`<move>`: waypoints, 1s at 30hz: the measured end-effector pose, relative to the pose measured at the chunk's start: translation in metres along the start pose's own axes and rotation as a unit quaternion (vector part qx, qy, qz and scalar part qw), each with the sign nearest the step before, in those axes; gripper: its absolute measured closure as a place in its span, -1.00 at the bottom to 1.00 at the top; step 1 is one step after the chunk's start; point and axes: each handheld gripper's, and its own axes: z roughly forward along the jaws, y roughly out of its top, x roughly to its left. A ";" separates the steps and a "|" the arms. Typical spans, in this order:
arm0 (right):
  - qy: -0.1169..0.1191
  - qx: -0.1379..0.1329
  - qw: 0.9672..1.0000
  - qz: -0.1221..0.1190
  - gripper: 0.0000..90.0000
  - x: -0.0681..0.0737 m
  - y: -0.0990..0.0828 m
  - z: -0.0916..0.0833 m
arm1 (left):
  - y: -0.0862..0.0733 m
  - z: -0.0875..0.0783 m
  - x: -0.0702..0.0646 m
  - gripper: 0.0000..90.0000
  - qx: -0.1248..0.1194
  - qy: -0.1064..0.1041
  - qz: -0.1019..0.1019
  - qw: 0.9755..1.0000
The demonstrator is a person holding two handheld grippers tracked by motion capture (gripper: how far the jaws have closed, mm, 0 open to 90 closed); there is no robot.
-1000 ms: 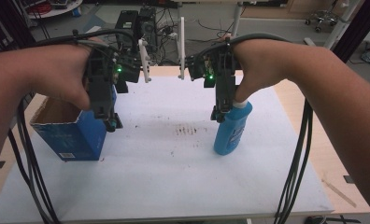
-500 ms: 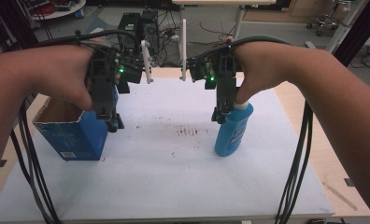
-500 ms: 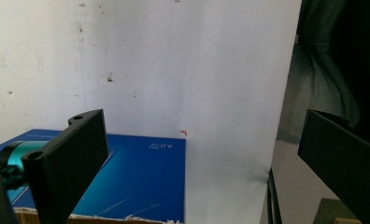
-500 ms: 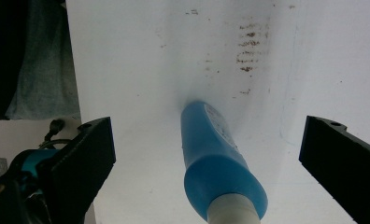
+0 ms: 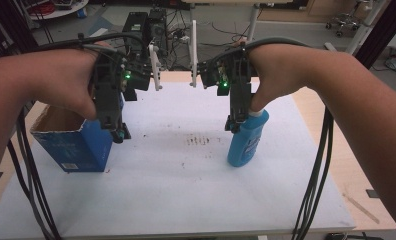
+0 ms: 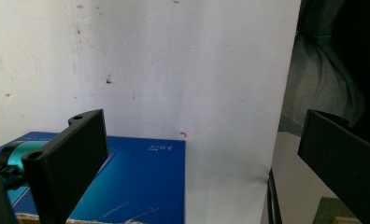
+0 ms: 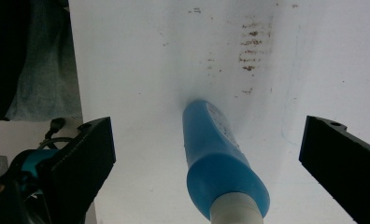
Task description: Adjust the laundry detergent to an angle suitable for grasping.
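A blue bottle with a white cap stands upright on the white board, right of centre. My right gripper hovers open just above its top. In the right gripper view the bottle and its cap sit between the wide-apart jaws of that gripper, touching neither. A blue cardboard box with an open top stands at the board's left edge. My left gripper hangs open beside the box's right side. The box lies under the left jaw of that gripper.
Brown stains mark the board between box and bottle. Black cables hang down both sides of the table. Beyond the far edge stand two white posts and dark equipment on the floor.
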 end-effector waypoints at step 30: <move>-0.031 -0.023 0.996 0.079 -0.94 0.030 -0.099 -0.024 | 0.011 -0.002 -0.004 -0.96 -0.012 0.006 -0.011 1.000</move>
